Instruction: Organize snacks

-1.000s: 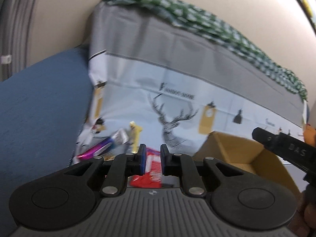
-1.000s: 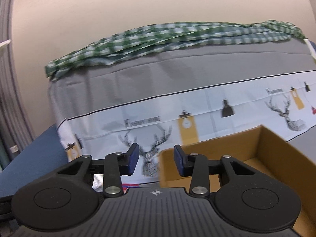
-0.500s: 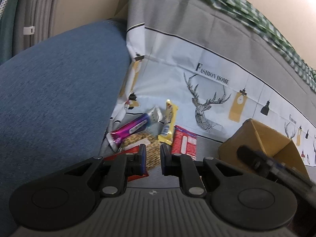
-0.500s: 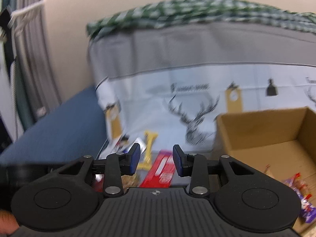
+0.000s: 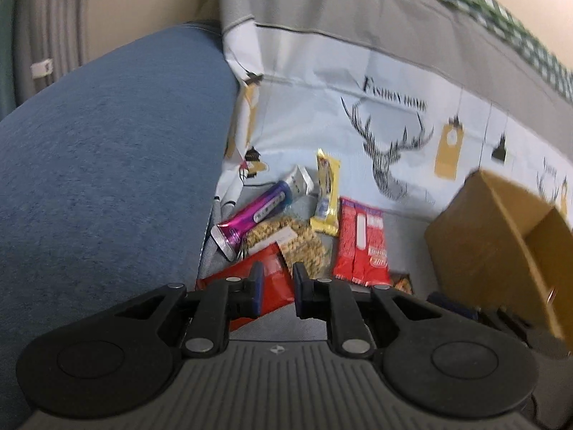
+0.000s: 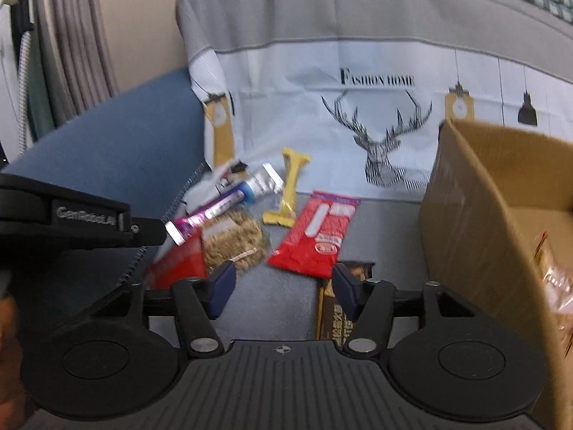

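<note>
Only our right view shows the left hand-held gripper (image 6: 157,233), narrowly parted, just opening, empty; our right hand-held gripper (image 6: 283,288), jaws just widened, empty, hovers above glossy snack packets (image 6: 315,236) left of the cardboard box (image 6: 476,215).

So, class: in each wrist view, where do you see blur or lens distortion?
Left wrist view: the cardboard box at right is smeared by motion, and the sofa back bows with fisheye curvature. Right wrist view: the snack pile is soft, the yellow bar streaked; the deer print stays fairly sharp.
</note>
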Motion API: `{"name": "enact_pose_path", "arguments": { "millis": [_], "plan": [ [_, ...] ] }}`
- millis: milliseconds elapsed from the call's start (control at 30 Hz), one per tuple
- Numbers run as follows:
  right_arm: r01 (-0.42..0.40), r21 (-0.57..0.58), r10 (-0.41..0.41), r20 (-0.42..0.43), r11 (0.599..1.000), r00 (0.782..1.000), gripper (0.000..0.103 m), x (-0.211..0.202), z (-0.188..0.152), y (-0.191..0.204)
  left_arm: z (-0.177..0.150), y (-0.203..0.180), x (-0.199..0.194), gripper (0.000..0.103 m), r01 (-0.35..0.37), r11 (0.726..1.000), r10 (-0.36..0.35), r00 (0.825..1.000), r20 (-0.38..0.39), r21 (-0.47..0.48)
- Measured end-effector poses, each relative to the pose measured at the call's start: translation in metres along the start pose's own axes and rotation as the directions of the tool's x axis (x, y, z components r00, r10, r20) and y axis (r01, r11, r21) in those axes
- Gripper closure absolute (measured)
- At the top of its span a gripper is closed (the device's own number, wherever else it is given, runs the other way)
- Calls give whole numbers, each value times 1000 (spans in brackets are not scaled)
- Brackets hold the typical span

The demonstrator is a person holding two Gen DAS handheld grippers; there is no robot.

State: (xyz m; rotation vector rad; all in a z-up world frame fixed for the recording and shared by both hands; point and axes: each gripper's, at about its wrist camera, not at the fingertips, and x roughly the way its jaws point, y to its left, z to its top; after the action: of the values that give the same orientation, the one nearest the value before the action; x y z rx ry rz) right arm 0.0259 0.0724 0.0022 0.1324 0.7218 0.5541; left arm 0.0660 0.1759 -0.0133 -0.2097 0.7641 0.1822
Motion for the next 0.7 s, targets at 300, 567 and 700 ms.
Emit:
{"name": "enact_pose_path", "arguments": {
  "millis": [300, 567, 700],
  "plan": [
    [95, -4, -95, -94, 996, 991, 29, 31, -15, -11, -12, -20, 22, 53, -40, 994, 43, 999, -25, 103],
    [128, -4, -127, -157, 992, 979, 27, 42, -23, -22, -17, -30, 53, 31, -64, 989, 76, 993, -86, 137],
    [120, 8, -116, -190, 993, 975, 28, 46, -28, -27, -21, -32, 67, 31, -114, 979, 133, 986, -104, 169]
  ]
}}
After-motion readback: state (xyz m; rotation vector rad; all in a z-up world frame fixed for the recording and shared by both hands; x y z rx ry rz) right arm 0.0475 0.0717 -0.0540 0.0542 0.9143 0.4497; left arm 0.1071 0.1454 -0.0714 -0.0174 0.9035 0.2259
